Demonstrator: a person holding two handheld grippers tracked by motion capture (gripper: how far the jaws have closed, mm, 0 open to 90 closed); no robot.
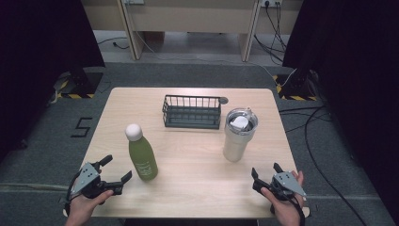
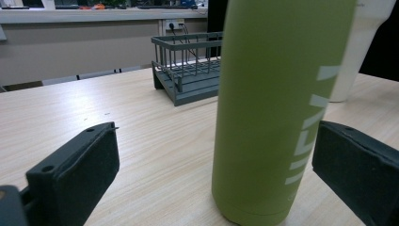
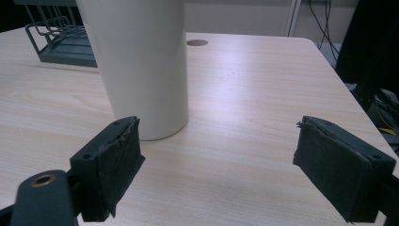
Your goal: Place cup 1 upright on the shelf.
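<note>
The green bottle (image 1: 142,153) stands upright near the table's (image 1: 197,188) front left, long axis vertical, white cap up. The left gripper (image 1: 116,169) is spread just beside it, nothing pinched. The right gripper (image 1: 266,172) is spread near the tumbler (image 1: 237,136).

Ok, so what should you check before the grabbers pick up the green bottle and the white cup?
1. Left gripper jaws open: ok.
2. Green bottle upright: ok.
3. Bottle between the left jaws: ok in the left gripper view, no pad touching.
4. Right gripper jaws open: ok.
5. White cup centred between the right jaws: not ok, it stands off toward one jaw.
6. Rack clear of both: ok.
</note>
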